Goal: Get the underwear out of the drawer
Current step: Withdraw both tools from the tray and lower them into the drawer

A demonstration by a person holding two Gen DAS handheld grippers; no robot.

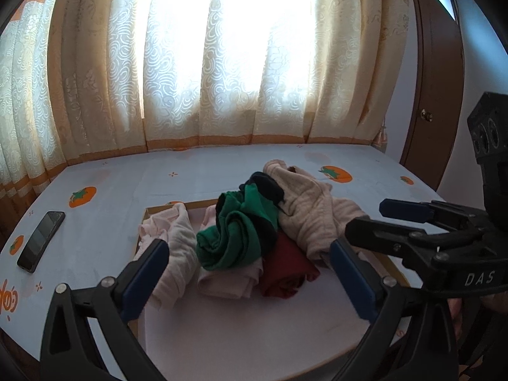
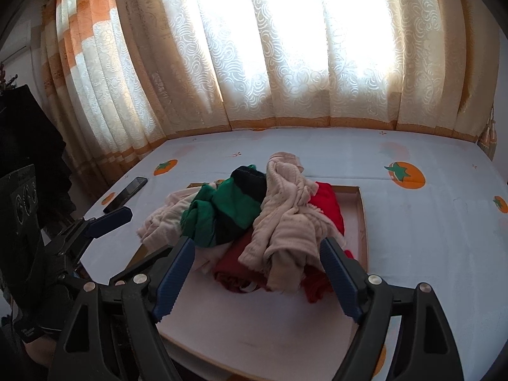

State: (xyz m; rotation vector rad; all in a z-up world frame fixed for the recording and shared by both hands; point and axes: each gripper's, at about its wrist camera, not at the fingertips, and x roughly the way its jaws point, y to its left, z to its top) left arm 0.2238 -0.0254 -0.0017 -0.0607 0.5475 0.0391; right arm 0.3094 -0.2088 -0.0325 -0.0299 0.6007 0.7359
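Both claws sit nearest the lens, spread wide with nothing between the pads. Going left to right: a phone (image 1: 41, 241) lies on the persimmon-print bed (image 1: 104, 190), then the left claw (image 1: 250, 270) hangs over the near end of the shallow drawer (image 1: 254, 333), lined up with the green underwear (image 1: 235, 231) and dark red one (image 1: 285, 270). The right claw (image 2: 257, 273) points at the beige piece (image 2: 285, 231) draped on top of the pile. Everything's heaped at the far half of the drawer — nothing out yet. Probably smartest to pinch the beige one first, since it's uppermost, and grab a thick fold so the neighbours don't get dragged along.
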